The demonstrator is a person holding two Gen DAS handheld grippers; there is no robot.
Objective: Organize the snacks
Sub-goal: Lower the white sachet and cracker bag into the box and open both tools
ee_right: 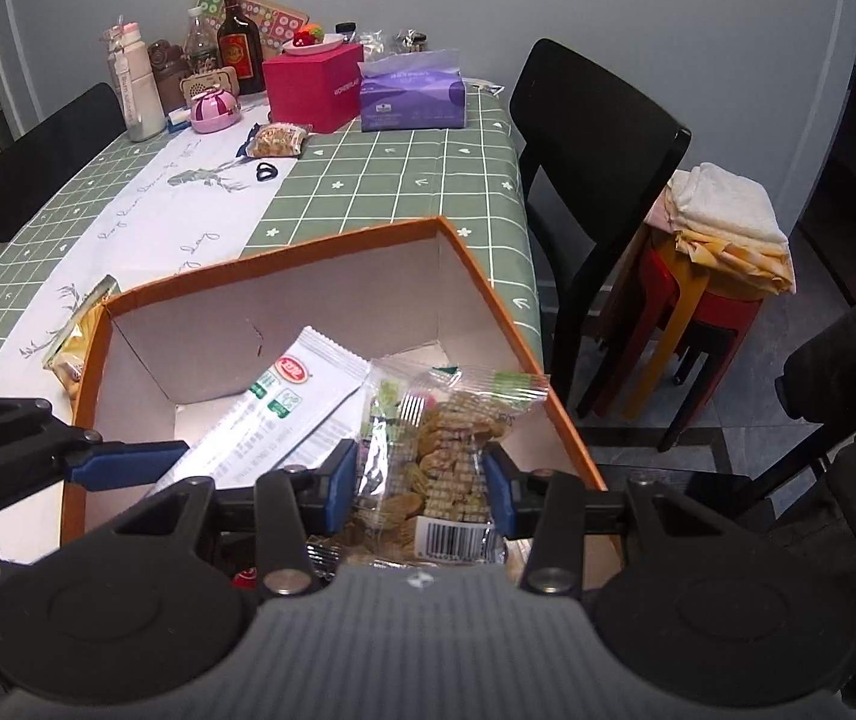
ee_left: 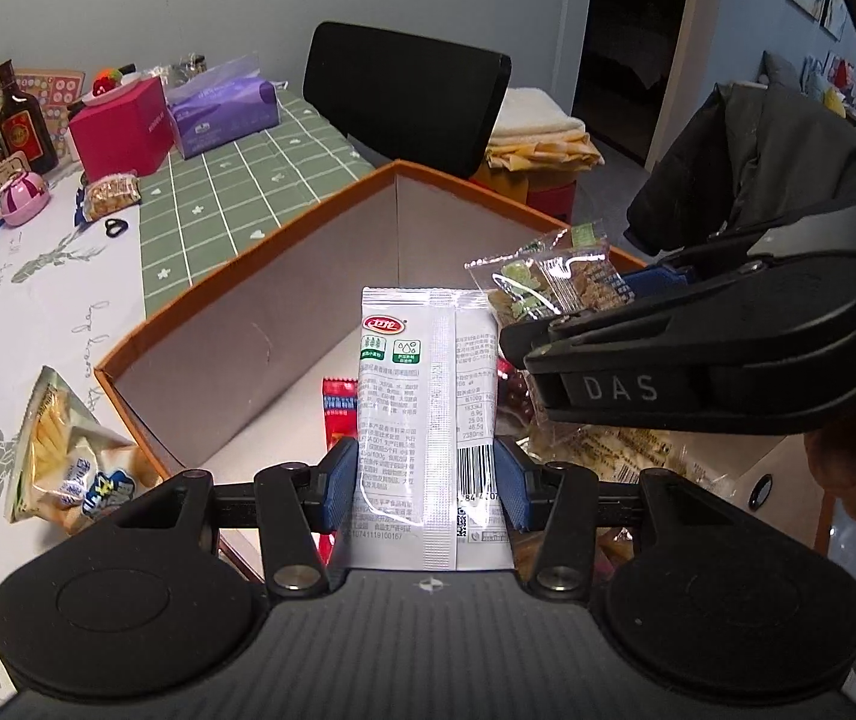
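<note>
The white snack packet (ee_left: 428,420) is standing upright between the blue pads of the left tool (ee_left: 427,480), which is pinching it over the orange-rimmed box (ee_left: 248,252); the packet should be lowered flat toward the box's bare floor, clear of the red sachet (ee_left: 339,414) lying inside the box. In the right wrist view, the right tool (ee_right: 419,489) is clamping a clear bag of crackers (ee_right: 434,450) just above the box's near right side (ee_right: 512,324), so it should be releasing only once the bag is sitting low inside, beside the white packet and not on top of it.
</note>
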